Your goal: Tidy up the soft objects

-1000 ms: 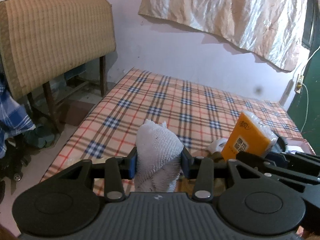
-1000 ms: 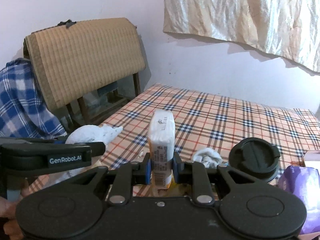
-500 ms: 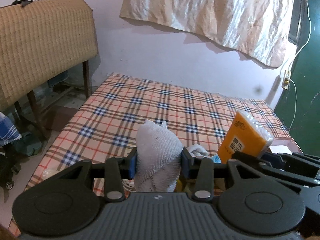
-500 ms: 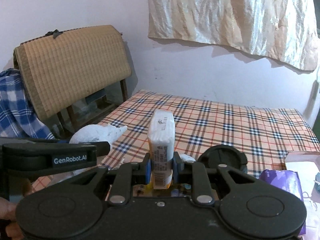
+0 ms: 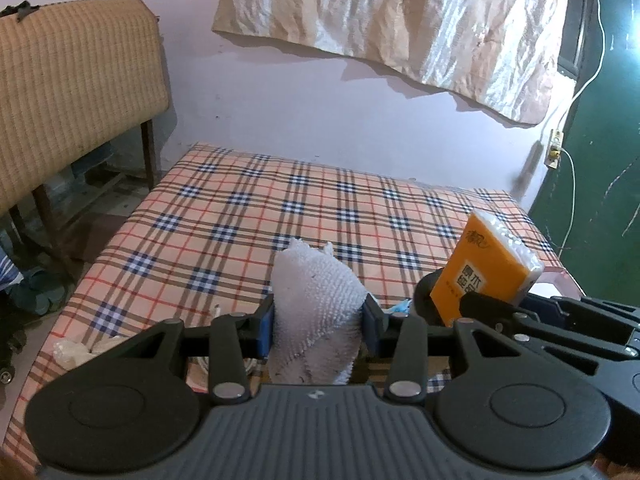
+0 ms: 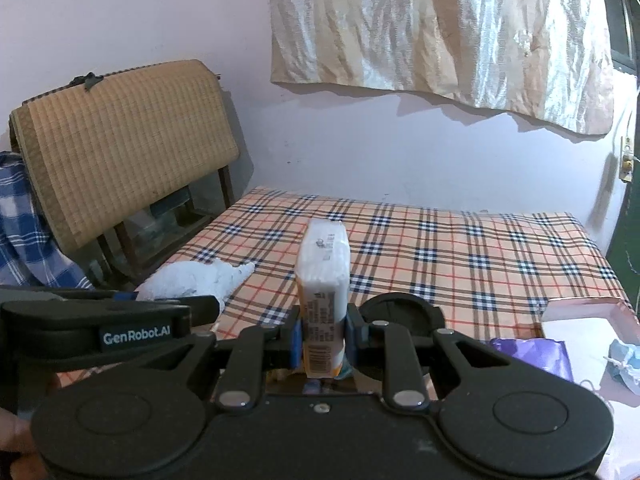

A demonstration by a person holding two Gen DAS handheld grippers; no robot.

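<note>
A rolled white towel stands upright between the blue pads of my left gripper, which is shut on it above the plaid bed. My right gripper is shut on an orange and white tissue pack, held on end. In the left wrist view that tissue pack shows its orange face at the right, with the right gripper's black body below it. The right wrist view shows the towel at the left, behind the left gripper's arm.
A black round lid lies on the plaid bed just past the right gripper. A purple packet and a pink-rimmed box sit at the right. A woven-mat chair stands left of the bed. A crumpled white wrapper lies at the bed's near left edge.
Both grippers have moved rightward along the bed with their loads; the chair has slid left in both views and the green door has come into sight. The grips look unchanged.
</note>
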